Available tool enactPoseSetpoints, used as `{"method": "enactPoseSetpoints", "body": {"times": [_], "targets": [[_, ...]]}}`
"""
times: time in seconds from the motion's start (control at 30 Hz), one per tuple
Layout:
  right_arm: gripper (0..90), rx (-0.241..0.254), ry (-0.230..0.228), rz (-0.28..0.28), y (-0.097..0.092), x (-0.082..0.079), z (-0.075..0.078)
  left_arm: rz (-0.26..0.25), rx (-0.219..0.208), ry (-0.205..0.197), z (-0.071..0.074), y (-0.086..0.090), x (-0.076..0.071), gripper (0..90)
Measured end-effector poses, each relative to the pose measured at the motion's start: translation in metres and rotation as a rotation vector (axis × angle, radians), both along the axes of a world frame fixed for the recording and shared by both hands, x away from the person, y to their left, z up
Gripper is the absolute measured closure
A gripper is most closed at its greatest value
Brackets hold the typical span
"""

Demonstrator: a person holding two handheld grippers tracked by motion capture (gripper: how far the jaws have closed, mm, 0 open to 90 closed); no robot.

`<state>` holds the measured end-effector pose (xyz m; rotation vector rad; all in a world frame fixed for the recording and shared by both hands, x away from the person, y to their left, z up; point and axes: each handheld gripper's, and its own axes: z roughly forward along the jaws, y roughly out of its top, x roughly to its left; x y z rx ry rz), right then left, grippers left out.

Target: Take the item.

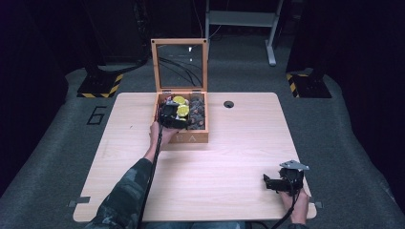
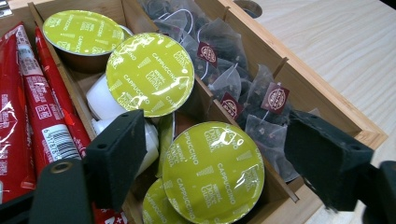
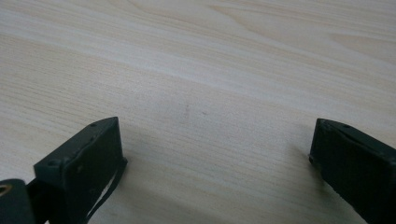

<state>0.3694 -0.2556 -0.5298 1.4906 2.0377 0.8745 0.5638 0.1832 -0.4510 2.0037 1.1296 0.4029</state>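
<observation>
Fingers [image 2: 116, 154] straddling capsule [image 2: 212, 170] (apart), hand [image 1: 161, 133] reaching.

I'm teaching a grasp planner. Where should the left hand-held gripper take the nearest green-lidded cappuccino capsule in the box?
Probably by the rim of the capsule, coming from above, one jaw on each side. Its round foil lid faces up, tilted, and the divider and sachets crowd lower access. The left hand-held gripper already straddles it.
</observation>
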Motion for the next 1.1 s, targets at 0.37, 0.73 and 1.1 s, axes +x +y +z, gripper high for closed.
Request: {"method": "enactPoseSetpoints", "body": {"times": [0.37,0.73,1.1], "targets": [[1.9,-0.002,0.003,0.000,0.000,0.000,0.000,-0.002,0.015,0.025,-0.006,0.002,0.004,26.2],[1.9,0.000,0.002,0.000,0.000,0.000,0.000,-0.010,-0.006,0.026,-0.007,0.004,0.004,28.6],[1.9,0.001,-0.001,0.000,0.000,0.000,0.000,-0.015,-0.013,0.031,-0.004,0.014,0.004,31.5]]}}
